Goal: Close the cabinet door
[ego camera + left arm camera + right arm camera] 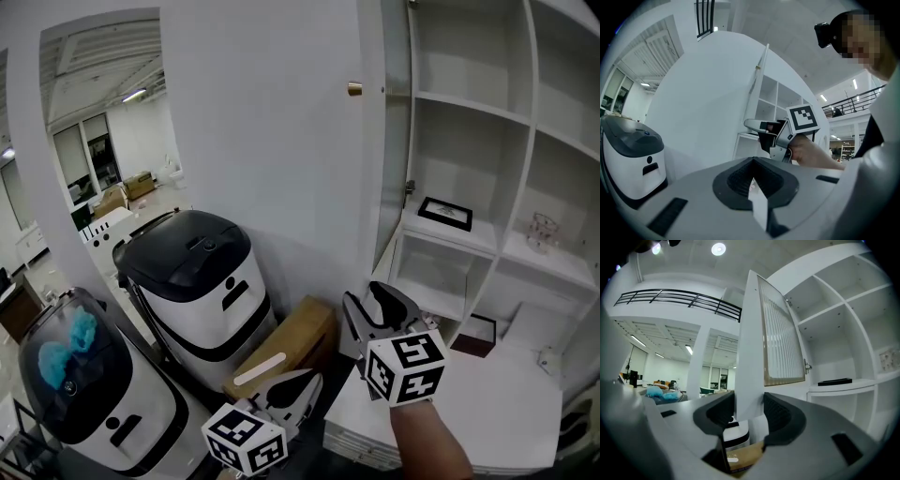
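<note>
The white cabinet door (pixel 272 141) stands swung open, its brass knob (pixel 354 89) near the top edge. Beside it are the open shelves of the cabinet (pixel 469 112). My right gripper (pixel 375 305) points level at the door's lower part. In the right gripper view the door's free edge (pixel 750 357) stands between the widely spread jaws of the right gripper (pixel 749 411), and I see no pad pressing on it. The ribbed glass pane (pixel 780 338) faces the shelves. My left gripper (pixel 295 389) hangs lower left, shut and empty (pixel 752 180), away from the door.
Two black-and-white machines (pixel 202 281) (pixel 84 384) and a cardboard box (pixel 286 347) stand behind the door. A low white platform (pixel 469 403) lies before the cabinet. A black picture frame (pixel 445 213) and a glass piece (pixel 542 230) sit on shelves.
</note>
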A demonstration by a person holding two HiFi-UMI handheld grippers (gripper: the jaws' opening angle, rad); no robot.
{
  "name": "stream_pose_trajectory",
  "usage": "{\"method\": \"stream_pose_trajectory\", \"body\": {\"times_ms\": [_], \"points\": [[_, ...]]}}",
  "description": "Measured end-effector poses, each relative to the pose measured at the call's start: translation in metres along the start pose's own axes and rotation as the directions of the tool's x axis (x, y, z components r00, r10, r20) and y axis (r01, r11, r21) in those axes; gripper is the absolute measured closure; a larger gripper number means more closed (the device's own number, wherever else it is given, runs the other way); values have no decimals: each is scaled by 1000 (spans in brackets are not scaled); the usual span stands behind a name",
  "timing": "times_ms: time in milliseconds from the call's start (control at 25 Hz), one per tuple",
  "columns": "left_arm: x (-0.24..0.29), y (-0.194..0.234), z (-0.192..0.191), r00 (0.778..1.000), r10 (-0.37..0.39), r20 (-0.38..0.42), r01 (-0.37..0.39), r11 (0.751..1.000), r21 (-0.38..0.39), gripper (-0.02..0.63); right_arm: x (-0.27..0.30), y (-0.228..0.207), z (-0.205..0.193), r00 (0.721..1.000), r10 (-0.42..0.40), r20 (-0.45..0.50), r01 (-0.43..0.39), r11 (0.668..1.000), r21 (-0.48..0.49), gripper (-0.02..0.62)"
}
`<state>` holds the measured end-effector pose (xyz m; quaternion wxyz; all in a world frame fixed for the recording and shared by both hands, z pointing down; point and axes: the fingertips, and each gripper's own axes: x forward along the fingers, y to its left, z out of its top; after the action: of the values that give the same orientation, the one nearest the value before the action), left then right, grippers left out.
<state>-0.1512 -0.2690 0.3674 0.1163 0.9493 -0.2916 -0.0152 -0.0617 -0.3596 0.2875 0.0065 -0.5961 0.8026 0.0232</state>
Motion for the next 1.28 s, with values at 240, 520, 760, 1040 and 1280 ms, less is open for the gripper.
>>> {"method": "stream_pose_trajectory", "body": {"times_ms": [240, 520, 760, 1040, 1280], "points": [[20, -14, -5, 998, -61, -18, 61, 998, -2, 604, -19, -14, 1, 1000, 5, -4, -5, 1000, -3, 407], [50, -48, -12, 989, -147, -35, 147, 989, -11, 604, -55, -44, 0, 1000, -12, -28, 12, 1000, -1, 412], [71, -79, -15, 981, -189, -52, 189, 982, -4, 604, -82, -72, 2, 999, -26, -34, 26, 1000, -14, 494], [96, -107, -17, 974, -216, -66, 217, 976, 9, 604, -108, -115, 0, 996, -87, -31, 87, 996, -4, 522], [122, -130, -20, 969, -236, -68, 237, 971, 4, 604, -123, -158, -2, 989, -140, -39, 141, 990, 3, 535]]}}
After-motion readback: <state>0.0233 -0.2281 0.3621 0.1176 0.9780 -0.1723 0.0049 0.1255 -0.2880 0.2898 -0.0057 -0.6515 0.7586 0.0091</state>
